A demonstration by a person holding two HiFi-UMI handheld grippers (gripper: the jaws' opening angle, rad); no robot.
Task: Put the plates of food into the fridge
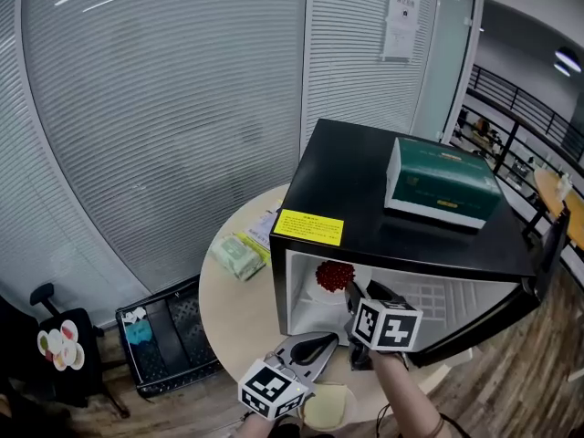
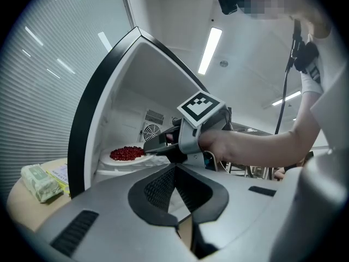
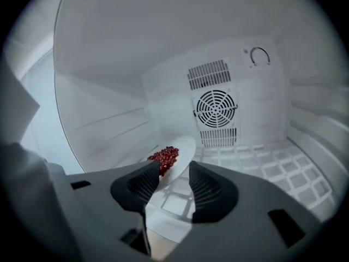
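- Plate [image 1: 330, 286] with a heap of red food sits inside the fridge [image 1: 365, 181], on the white floor, left part of the cavity.
- Right gripper [image 1: 351, 295] reaches in through the open front, with the plate at 11 o'clock from its tips in head view.
- Right gripper view: the right gripper [image 3: 174, 173] has its jaws apart. The plate [image 3: 182, 152] has its near rim in the gap and runs off to 12 o'clock. There is clear space on the right pad's side, so no clamp.
- The plate looks tilted there, but the left gripper view shows the plate [image 2: 126, 158] lying flat.
- Left gripper [image 1: 319, 343] is outside the fridge, at 7 o'clock from the right one. In its own view the left gripper [image 2: 175, 171] has pad tips meeting, with nothing between.
- Fan grille [image 3: 216, 109] is on the rear wall, at 12 o'clock past the plate.
- Yellow label [image 1: 309, 227] is on the fridge's top front edge; its print is too small to read.
- Green box [image 1: 443, 182] lies on the fridge top; its lettering is not legible.
- Sheet [image 1: 401, 21] on the glass wall is unreadable.
- Green packet [image 1: 239, 256] lies on the table [image 1: 228, 308], at 9 o'clock from the fridge.
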